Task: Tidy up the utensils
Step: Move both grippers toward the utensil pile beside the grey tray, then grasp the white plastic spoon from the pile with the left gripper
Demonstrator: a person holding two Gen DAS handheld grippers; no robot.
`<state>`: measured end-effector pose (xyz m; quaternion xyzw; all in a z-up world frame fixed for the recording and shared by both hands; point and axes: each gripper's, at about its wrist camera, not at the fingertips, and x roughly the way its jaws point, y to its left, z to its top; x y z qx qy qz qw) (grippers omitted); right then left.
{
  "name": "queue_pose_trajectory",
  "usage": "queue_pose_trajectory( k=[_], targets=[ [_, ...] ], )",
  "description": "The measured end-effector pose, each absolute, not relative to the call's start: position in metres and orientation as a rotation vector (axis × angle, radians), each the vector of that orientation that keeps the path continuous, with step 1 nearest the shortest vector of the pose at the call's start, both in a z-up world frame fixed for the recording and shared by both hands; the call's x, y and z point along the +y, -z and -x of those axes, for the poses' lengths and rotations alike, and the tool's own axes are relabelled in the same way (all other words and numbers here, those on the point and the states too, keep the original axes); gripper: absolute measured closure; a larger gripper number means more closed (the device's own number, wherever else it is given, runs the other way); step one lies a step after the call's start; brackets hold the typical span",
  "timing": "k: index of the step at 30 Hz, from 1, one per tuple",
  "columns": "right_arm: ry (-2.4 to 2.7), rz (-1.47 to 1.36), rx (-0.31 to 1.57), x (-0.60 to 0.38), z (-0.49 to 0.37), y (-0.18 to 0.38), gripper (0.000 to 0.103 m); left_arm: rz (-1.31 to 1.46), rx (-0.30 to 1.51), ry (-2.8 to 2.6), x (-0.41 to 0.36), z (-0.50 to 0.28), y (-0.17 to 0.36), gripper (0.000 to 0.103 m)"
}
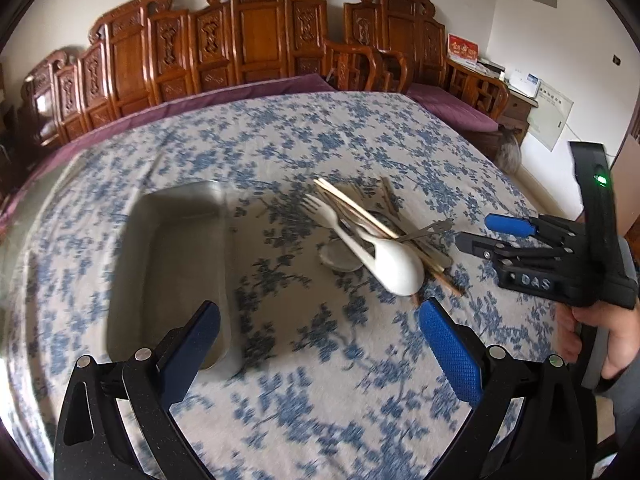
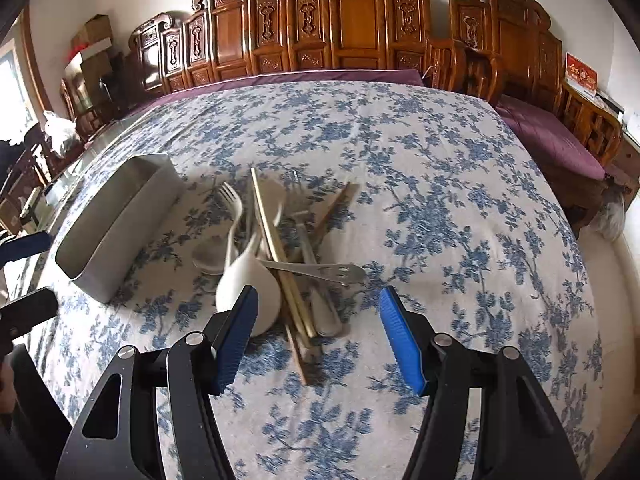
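Note:
A pile of utensils (image 2: pixel 288 264) lies on the blue-flowered tablecloth (image 2: pixel 440 200): a white ceramic spoon (image 2: pixel 252 288), a white fork (image 2: pixel 232 208), pale chopsticks (image 2: pixel 272 232), a metal slotted utensil (image 2: pixel 332 272) and a metal spoon (image 2: pixel 208 258). My right gripper (image 2: pixel 318 332) hovers open just short of the pile, the near handle ends showing between its blue pads, which press on nothing. In the left wrist view the pile (image 1: pixel 372 232) sits ahead to the right, and my left gripper (image 1: pixel 320 340) is open and empty beside the metal tray (image 1: pixel 172 264).
The empty rectangular metal tray (image 2: pixel 120 240) stands left of the pile. A hand (image 1: pixel 592 332) holds the right gripper (image 1: pixel 476 232) at the table's right side. Carved wooden benches (image 2: pixel 352 32) with purple cushions (image 2: pixel 552 136) line the wall beyond the table.

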<state>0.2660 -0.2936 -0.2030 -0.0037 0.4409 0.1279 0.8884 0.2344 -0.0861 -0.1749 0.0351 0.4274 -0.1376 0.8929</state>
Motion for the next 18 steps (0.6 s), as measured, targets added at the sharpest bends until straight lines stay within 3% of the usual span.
queue_pose_trajectory(
  k=[18],
  targets=[
    [-0.253,-0.001,0.914,-0.325,-0.248,0.204,0.038,-0.093,1.048,0.237,-0.172,-0.312,0.251,0.018]
  ],
)
